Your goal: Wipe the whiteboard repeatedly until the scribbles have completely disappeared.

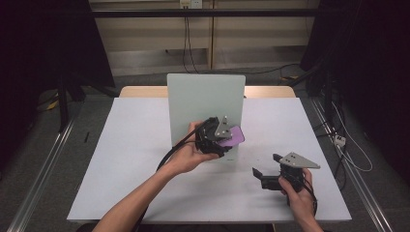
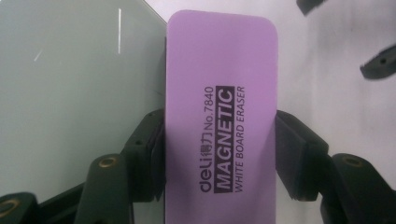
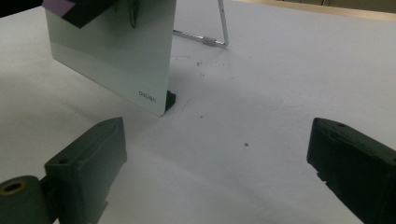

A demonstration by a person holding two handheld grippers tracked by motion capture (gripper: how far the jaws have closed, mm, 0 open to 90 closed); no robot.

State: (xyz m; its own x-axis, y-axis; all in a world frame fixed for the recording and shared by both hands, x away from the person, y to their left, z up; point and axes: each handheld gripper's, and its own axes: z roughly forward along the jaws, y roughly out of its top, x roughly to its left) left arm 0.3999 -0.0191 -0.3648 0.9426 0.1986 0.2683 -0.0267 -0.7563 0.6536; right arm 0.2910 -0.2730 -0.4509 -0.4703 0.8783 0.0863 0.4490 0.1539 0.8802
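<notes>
A pale green board (image 1: 205, 104) stands upright near the middle of the white table (image 1: 130, 159), propped from behind by a thin metal stand (image 3: 223, 28) that the right gripper view shows. The left gripper (image 1: 226, 140) is held up in front of the board's lower right part, and its two black jaws are pinched on the long sides of a purple eraser (image 2: 222, 116). In the left gripper view the eraser stands lengthwise between the jaws, its printed face reading "MAGNETIC WHITE BOARD ERASER", with the board's surface just beside its left edge; whether the eraser touches the board cannot be told. The right gripper (image 1: 267, 170) sits low over the table, to the right of the board and well apart from it, with its jaws spread wide and nothing between them. The board's lower corner carries a small printed logo (image 3: 147, 94) and rests on a little black foot (image 3: 170, 99).
</notes>
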